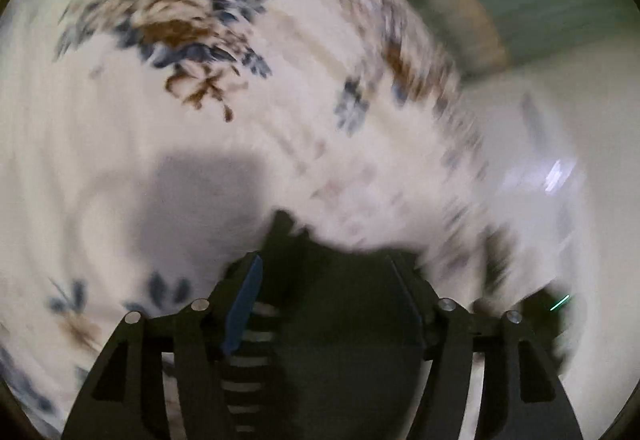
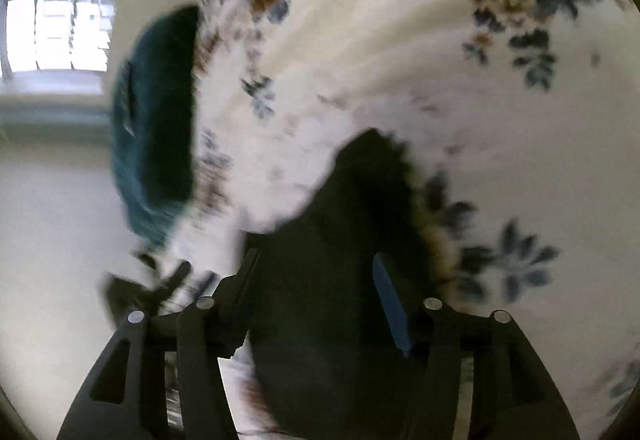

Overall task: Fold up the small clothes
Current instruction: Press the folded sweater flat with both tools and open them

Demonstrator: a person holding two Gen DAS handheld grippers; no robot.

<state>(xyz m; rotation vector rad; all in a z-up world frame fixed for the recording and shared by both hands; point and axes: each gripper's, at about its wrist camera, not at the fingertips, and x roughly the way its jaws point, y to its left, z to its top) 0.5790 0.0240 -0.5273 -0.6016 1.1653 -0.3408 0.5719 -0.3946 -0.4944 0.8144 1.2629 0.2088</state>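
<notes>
— Blurred as both views are, can you make out the garment?

— Yes, a dark garment sits between the jaws of the left gripper, right in front of the camera. From the right wrist the same dark cloth fills the gap of the right gripper and rises in a peak above it.

— So the jaws are holding it?

— On both sides the cloth lies bunched between the two fingers, and they look pressed onto it, set fairly narrow. A blue pad shows on the left gripper's left finger, and another blue pad on the right gripper's right finger.

— And what lies behind?

— A white floral sheet with blue and brown flowers, spread under and beyond the garment; I cannot tell whether the garment touches it or hangs just above. From the right wrist the sheet takes up most of the view.

— Anything else?

— A teal cloth at the sheet's left edge in the right view, and a bright window beyond it. A pale wall stands to the right in the left view.
</notes>
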